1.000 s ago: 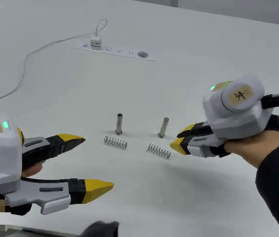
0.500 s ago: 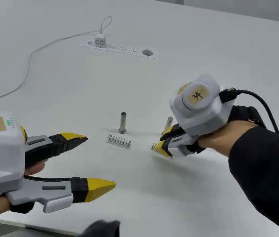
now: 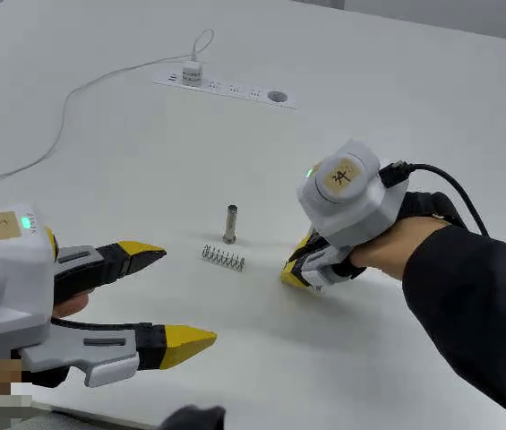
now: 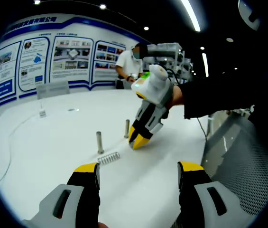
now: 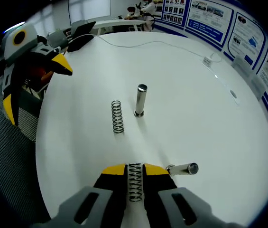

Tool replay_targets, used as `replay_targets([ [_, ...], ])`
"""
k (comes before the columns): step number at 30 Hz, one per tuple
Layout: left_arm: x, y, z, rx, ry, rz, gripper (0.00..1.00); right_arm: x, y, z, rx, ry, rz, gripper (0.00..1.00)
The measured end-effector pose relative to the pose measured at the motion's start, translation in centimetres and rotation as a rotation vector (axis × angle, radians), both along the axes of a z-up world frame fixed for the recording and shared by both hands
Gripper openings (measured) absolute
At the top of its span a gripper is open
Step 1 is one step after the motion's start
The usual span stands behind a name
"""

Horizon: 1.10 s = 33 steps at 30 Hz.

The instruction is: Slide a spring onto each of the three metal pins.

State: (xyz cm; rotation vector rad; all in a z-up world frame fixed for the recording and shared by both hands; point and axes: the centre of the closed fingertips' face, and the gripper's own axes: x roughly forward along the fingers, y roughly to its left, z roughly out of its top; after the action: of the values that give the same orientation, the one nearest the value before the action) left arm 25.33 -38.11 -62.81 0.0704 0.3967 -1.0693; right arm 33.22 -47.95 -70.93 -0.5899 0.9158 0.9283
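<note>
My right gripper (image 5: 134, 167) pinches a spring (image 5: 134, 183) at lower centre. My left gripper (image 3: 190, 296) is spread wide. A second spring (image 5: 117, 116) lies beside a pin (image 5: 140, 100).

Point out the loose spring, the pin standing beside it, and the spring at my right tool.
loose spring (image 5: 117, 117), right gripper view, on its middle coils.
pin (image 5: 141, 100), right gripper view, on its mid-shaft.
pinched spring (image 5: 134, 183), right gripper view, on the coils between the jaws.
</note>
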Motion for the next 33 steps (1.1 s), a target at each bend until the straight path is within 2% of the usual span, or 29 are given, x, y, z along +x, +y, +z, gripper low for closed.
replay_targets([
  [8, 0.0, 0.1, -0.1, 0.006, -0.001, 0.0, 0.68, 0.0, -0.1, -0.1, 0.002, 0.007, -0.011, 0.12],
  [21, 0.0, 0.0, -0.1, 0.01, -0.003, -0.004, 0.68, 0.0, -0.6, 2.5, 0.061, -0.044, -0.06, 0.12],
  [33, 0.0, -0.1, -0.1, 0.012, -0.007, -0.009, 0.68, -0.1, -1.3, 3.7, 0.097, -0.081, -0.102, 0.12],
])
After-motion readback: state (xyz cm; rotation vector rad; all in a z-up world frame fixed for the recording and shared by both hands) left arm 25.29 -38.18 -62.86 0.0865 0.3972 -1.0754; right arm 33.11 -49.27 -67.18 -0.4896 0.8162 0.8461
